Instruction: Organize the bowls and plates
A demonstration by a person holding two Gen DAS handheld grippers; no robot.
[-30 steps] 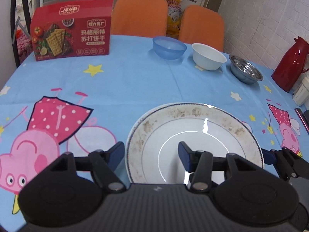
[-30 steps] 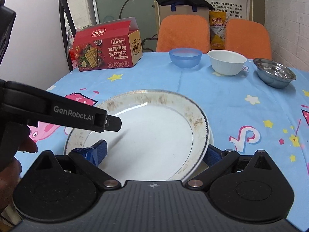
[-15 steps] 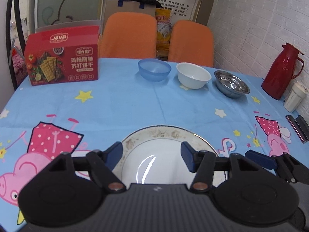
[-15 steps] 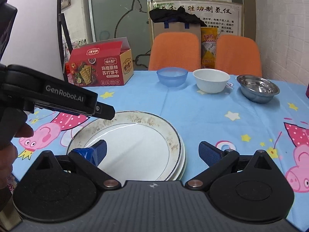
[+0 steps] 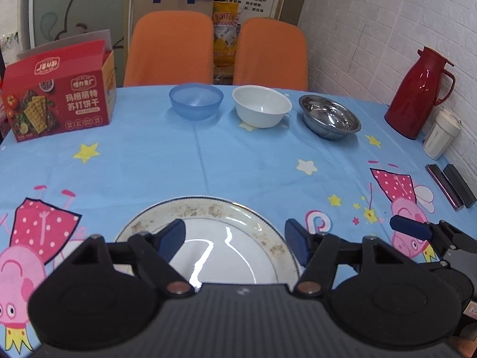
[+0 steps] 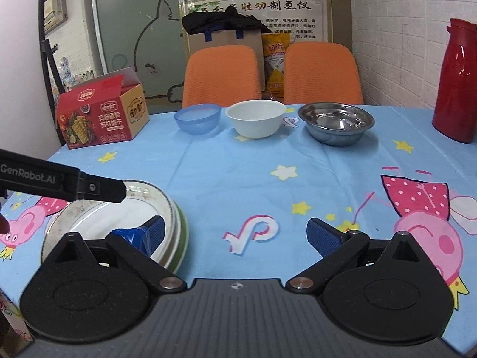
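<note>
Both grippers gape wide, holding nothing — left gripper point(image 5: 235, 240) over the plates point(image 5: 208, 238), right gripper point(image 6: 235, 235) at their 3 o'clock. Risk: the bowls point(image 5: 261, 110) at 12 need a far reach — their round walls could slip, or a finger could tip a neighbour.

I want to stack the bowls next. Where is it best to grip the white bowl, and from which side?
Probably the near rim of the white bowl, from above: it stands upright and open, its thin wall fits between two fingers, and the blue bowl and steel bowl crowd its sides.
</note>
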